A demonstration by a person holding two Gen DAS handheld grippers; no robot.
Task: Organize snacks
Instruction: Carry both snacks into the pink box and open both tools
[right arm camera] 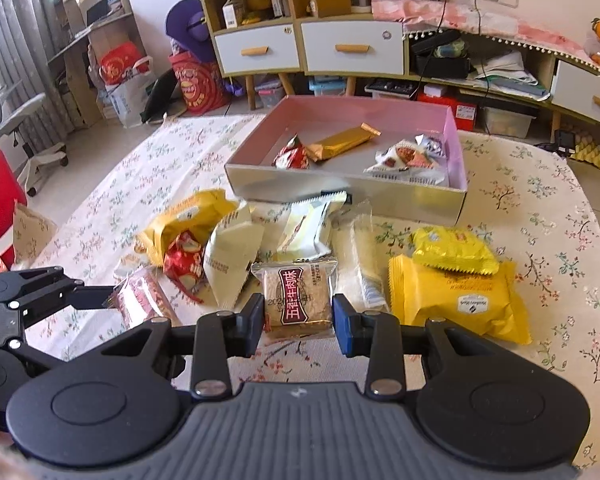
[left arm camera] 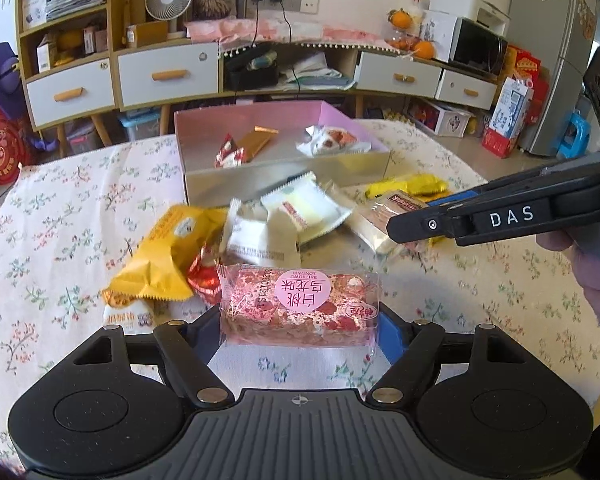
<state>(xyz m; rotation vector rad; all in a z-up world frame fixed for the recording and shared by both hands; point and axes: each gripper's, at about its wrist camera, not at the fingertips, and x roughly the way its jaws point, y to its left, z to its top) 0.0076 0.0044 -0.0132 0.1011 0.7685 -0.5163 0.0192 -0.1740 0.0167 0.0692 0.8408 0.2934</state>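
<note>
While your left tool (left arm camera: pixel 300 316) clamps the pink clear-wrapped nougat bar (left arm camera: pixel 300 304), hiding its fingertips, your right tool (right arm camera: pixel 299 320) grips the brown square biscuit packet (right arm camera: pixel 298 296) above the crowded floral-cloth surface (right arm camera: pixel 540 240).

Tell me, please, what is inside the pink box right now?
The pink box holds a gold bar, a red wrapped sweet and a white packet with red print. The near wall hides the floor just behind it.
</note>
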